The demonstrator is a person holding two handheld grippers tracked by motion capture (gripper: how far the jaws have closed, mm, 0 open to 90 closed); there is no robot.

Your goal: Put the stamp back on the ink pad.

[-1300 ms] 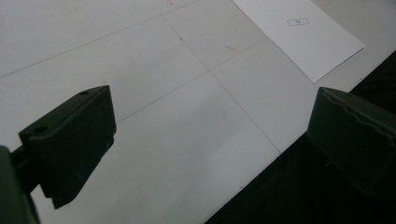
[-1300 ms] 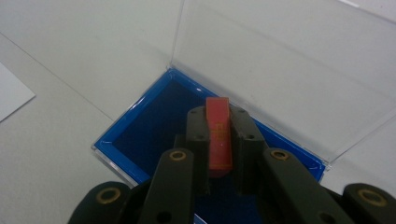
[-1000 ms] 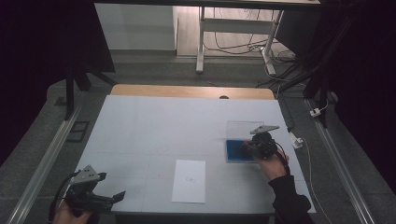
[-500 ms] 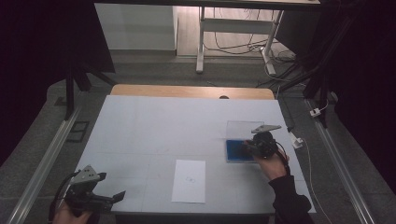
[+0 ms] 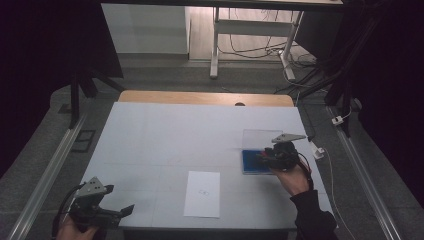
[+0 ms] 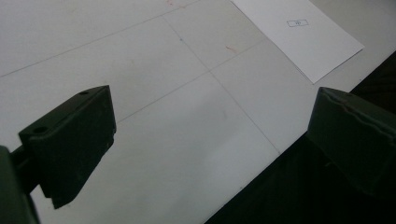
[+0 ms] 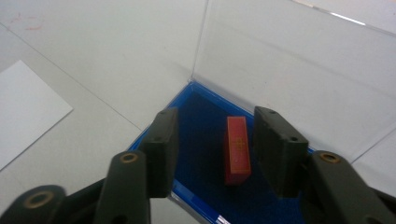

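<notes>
A white-topped bench with a wooden far edge is seen from the high view, its surface ruled by faint thin lines. A white sheet of paper lies flat near the front edge, and a small printed mark on it is made out more clearly in the left gripper view. To the right of the sheet, a shallow blue case is set on the bench with its clear lid raised upright behind it; from above, the contents of the case are hidden by the claw.

The right claw is held over the blue case by a hand in a dark sleeve. In the right gripper view, the blue lining is shown with a small red rectangular block lying in it. The right claw is seen partly parted, its jaws standing to either side of the block with a gap on both sides, so nothing is gripped.

The left claw is held at the front left corner of the bench. In the left gripper view, it is seen spread wide and empty over the bench's front edge, with the paper lying beyond it.
</notes>
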